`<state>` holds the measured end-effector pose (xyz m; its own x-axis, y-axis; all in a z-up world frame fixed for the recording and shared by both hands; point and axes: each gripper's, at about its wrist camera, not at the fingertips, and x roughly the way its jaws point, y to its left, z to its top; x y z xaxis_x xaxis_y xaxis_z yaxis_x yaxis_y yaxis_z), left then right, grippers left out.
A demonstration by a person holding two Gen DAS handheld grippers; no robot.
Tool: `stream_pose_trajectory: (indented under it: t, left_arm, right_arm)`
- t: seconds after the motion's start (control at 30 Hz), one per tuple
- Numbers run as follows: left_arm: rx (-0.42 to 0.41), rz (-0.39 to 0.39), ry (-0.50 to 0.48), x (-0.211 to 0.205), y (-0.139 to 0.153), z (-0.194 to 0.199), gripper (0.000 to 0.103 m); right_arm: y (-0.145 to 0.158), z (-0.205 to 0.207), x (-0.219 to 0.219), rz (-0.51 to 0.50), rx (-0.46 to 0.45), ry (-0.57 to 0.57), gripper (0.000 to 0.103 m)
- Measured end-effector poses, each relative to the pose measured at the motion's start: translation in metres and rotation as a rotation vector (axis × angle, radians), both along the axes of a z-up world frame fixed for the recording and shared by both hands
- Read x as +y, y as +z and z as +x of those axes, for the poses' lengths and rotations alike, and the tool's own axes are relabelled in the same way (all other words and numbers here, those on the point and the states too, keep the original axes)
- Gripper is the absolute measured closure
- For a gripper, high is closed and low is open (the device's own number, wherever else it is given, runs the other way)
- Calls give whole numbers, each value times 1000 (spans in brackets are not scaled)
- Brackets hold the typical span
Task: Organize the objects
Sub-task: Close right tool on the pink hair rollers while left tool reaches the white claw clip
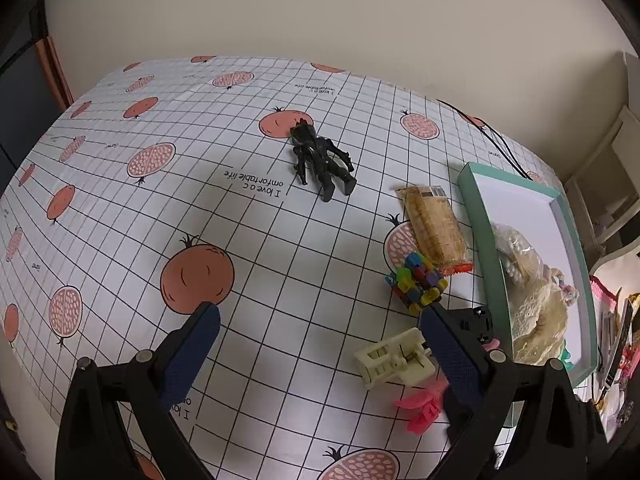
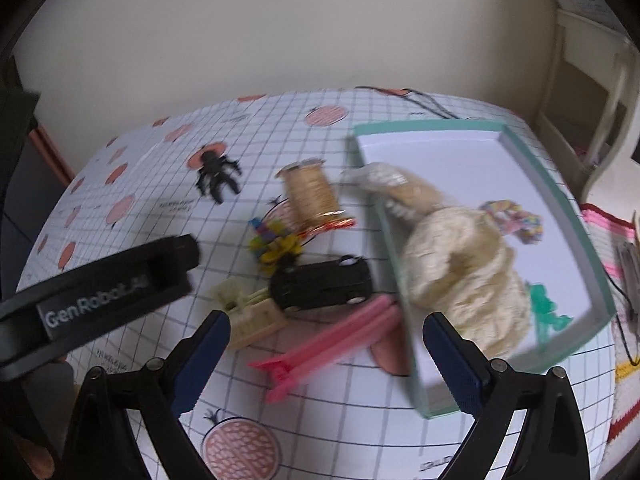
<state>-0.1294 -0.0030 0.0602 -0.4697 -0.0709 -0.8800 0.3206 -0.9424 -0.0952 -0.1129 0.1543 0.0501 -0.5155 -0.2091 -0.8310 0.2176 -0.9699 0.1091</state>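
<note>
A teal-rimmed white tray (image 2: 560,184) (image 1: 476,216) on the right holds a cream lace cloth (image 2: 460,264) (image 1: 536,312), a pastel braided tie (image 2: 516,220) and a green clip (image 2: 548,308). Left of it lie a wrapped biscuit pack (image 2: 312,192) (image 1: 434,224), a multicoloured bead toy (image 2: 274,246) (image 1: 416,282), a black toy car (image 2: 324,286), a cream plastic block (image 2: 248,316) (image 1: 394,356) and a pink hair clip (image 2: 332,348) (image 1: 422,404). A black robot figure (image 1: 322,158) (image 2: 218,174) lies further back. My left gripper (image 1: 320,320) is open above the cloth. My right gripper (image 2: 326,326) is open over the pink clip.
The table wears a grid cloth printed with pomegranates (image 1: 196,276). A black cable (image 1: 496,136) runs along the far right edge. A pink-edged crocheted mat with small items (image 2: 616,240) lies right of the tray. Cream furniture (image 2: 588,92) stands at the right. The other gripper's black body (image 2: 100,292) crosses at left.
</note>
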Motion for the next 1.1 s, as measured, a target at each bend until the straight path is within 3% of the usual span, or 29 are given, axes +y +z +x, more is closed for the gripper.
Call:
stream_pose_trajectory:
  t: [0.33, 0.73, 1.1]
  left_arm:
    - [-51, 50, 5, -7, -9, -1, 3]
    - [-116, 113, -69, 2, -24, -5, 3]
    - [-147, 92, -157, 23, -32, -6, 3]
  right_arm:
    - [-18, -3, -6, -12, -85, -15, 5]
    - [-38, -11, -12, 18, -150, -38, 9]
    - [-44, -13, -4, 51, -179, -40, 29]
